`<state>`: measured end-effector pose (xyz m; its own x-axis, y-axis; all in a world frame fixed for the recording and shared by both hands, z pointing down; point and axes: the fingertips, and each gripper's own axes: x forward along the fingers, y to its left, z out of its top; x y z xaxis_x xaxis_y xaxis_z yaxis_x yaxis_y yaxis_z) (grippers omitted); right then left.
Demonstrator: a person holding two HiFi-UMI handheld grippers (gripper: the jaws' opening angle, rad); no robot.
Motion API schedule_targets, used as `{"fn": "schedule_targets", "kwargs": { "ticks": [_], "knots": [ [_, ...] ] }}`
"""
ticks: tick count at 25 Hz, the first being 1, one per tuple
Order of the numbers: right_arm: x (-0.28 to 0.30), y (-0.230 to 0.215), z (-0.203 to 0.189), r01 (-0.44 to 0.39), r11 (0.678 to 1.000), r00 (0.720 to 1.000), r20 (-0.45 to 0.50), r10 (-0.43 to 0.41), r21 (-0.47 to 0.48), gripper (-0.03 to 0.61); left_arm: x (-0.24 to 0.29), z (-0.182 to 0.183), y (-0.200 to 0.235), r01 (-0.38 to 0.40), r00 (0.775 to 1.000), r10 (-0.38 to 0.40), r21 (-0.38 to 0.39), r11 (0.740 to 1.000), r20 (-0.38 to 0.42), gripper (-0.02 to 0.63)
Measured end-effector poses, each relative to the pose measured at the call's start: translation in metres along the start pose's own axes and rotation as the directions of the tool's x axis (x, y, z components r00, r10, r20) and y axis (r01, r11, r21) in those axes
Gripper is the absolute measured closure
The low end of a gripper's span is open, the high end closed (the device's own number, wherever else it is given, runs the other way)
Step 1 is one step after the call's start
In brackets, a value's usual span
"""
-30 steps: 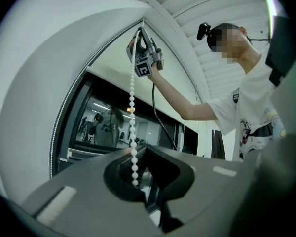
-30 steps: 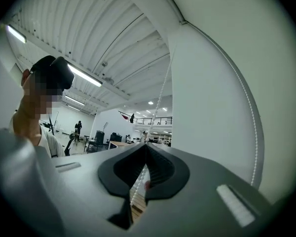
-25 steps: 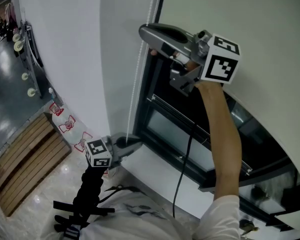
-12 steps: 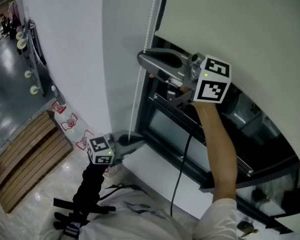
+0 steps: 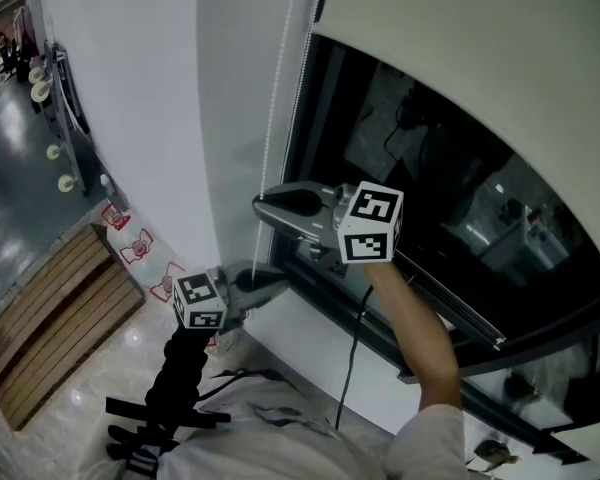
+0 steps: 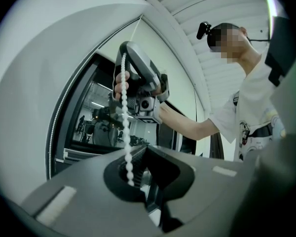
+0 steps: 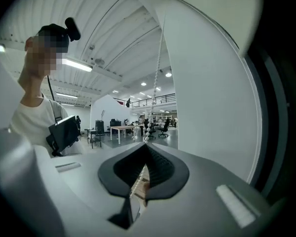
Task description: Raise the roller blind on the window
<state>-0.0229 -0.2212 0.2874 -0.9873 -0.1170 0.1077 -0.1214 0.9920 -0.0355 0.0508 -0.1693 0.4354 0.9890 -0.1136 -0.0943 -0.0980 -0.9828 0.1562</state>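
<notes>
- While the right gripper (image 5: 265, 206) clamps the white bead chain (image 5: 277, 118), the cream fabric roller blind (image 5: 460, 38) sits upper right, partly raised.
- Left gripper (image 5: 272, 279), below and nearer, is closed on it too.
- Pull looks spent; next: regrip higher.

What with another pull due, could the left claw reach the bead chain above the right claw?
Probably yes, once the left claw lets go lower down: the bead chain hangs bare beside the window frame above the right claw, shut on it.

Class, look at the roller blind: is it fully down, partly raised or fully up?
Partly raised: the roller blind ends high up, with dark window glass bare below its edge.
</notes>
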Motion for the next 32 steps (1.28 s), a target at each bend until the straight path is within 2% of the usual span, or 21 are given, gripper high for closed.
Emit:
{"fn": "schedule_targets", "kwargs": {
  "ticks": [13,17,20,23,24,26,32],
  "knots": [
    [0.009,0.015,-0.092,-0.026,0.989,0.993,-0.108,0.042,0.144,0.574,-0.004,-0.004,0.002,-0.015,1.0,0.015,-0.017,1.0,0.001,0.615],
    [0.009,0.016,-0.106,-0.03,0.982,0.994,-0.1,0.049,0.185,0.574,-0.004,-0.004,0.003,-0.013,1.0,0.013,-0.02,1.0,0.003,0.615],
    [0.005,0.017,-0.102,-0.05,0.974,0.997,-0.049,0.062,0.219,0.572,-0.004,-0.001,0.001,-0.011,1.0,0.011,-0.022,1.0,0.013,0.615],
    [0.002,0.018,-0.095,-0.057,0.982,0.997,-0.033,0.064,0.178,0.566,-0.005,0.003,0.002,-0.013,1.0,0.013,-0.013,1.0,0.018,0.615],
    [0.002,0.018,-0.092,-0.059,0.985,0.997,-0.037,0.065,0.16,0.535,-0.005,0.003,0.003,-0.013,1.0,0.013,-0.011,1.0,0.019,0.615],
    [0.001,0.016,-0.08,-0.063,0.988,0.998,-0.019,0.066,0.14,0.43,-0.006,0.002,0.003,-0.013,1.0,0.013,-0.017,1.0,0.024,0.615],
    [-0.01,-0.005,-0.002,-0.049,0.998,0.995,0.088,0.046,0.034,0.4,-0.004,0.003,0.002,-0.012,1.0,0.013,-0.026,1.0,0.027,0.615]
  ]
}}
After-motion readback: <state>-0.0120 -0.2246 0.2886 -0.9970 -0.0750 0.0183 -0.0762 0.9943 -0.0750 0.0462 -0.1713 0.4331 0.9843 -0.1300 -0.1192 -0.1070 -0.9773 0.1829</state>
